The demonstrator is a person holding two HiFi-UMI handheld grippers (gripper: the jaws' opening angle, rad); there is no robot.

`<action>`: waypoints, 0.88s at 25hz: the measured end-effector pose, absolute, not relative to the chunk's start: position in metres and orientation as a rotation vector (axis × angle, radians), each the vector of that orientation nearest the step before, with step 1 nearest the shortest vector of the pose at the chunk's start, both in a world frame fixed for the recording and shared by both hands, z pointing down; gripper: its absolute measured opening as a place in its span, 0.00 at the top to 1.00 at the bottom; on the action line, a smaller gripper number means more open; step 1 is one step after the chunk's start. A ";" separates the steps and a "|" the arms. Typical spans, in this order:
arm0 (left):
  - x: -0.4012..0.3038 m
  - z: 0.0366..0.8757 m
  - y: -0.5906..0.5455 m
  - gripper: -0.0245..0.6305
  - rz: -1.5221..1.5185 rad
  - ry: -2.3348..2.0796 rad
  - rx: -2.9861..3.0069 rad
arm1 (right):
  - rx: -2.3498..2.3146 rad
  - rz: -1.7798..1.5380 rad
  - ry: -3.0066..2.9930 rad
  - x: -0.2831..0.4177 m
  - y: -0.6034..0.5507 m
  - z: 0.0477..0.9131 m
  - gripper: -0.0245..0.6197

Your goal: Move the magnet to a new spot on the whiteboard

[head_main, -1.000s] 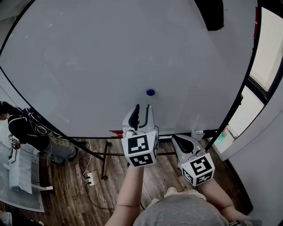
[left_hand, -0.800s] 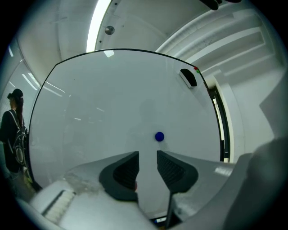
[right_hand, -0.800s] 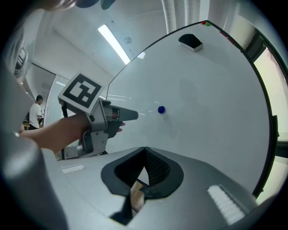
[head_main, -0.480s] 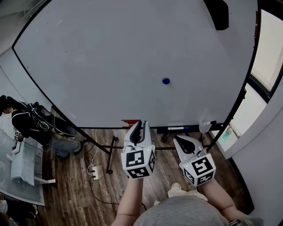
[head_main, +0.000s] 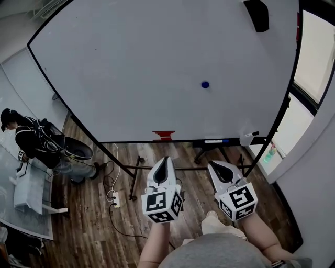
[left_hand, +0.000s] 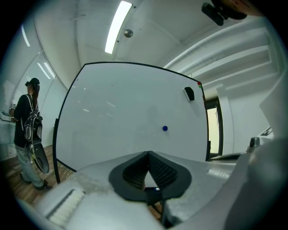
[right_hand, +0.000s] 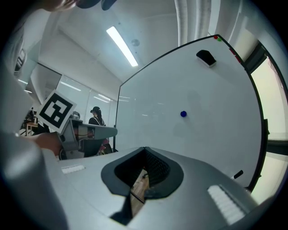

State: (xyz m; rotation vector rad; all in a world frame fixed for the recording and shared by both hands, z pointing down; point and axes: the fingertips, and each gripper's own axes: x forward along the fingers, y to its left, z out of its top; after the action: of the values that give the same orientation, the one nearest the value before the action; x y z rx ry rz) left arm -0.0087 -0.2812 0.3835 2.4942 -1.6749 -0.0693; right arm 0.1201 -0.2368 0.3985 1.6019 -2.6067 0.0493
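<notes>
Whiteboard [head_main: 131, 68]: large, white, black-framed, on a black stand; upper edge cut off in the head view.

Floor [head_main: 94, 230]: dark wood planks, with cables and a power strip [head_main: 116, 199] under the stand.

Window [head_main: 314, 57]: bright, to the right of the board.

Bystander [head_main: 31, 141]: at far left, in dark clothes, well apart from the board.

Left claw [head_main: 164, 159]: held level below the board's bottom edge, well short of it. Just been closing, now fully together at the tips, with nothing between.

Right claw [head_main: 211, 165]: beside the left one, also low and clear of the board. Together at the tips, gripping nothing.

Eraser [head_main: 256, 13]: black, stuck near the board's top right corner.

Red item [head_main: 164, 135]: on the bottom ledge, at about mid-width.

Marker [head_main: 216, 141]: lying on the ledge, further right.

Magnet [head_main: 205, 84]: small, round, blue, stuck flat to the board right of centre, far below the eraser, above the ledge, in no grip.

Progress, as judged: no carrying under way, both claws empty and away from the board. If this is the new spot, nothing left but to stand off. If the old one, the whole move remains. Not decidable from this moment.

Hard to make out: nature of the red item, print on the marker, most of the stand's feet.
</notes>
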 end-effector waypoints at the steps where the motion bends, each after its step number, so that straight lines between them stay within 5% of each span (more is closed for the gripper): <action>1: -0.014 0.385 -0.273 0.96 -0.077 -1.673 2.490 | 1.603 0.051 -2.607 0.117 -0.230 0.400 0.96; 22: -0.081 0.426 -0.115 0.96 -0.077 -1.664 2.411 | 1.553 0.068 -2.636 0.063 -0.105 0.413 0.96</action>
State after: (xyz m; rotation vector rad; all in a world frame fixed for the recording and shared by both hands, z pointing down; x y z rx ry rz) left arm -0.0805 -0.1155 0.4264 2.4114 -1.6635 -0.0767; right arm 0.0633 -0.1048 0.4126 1.5525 -2.6359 0.0677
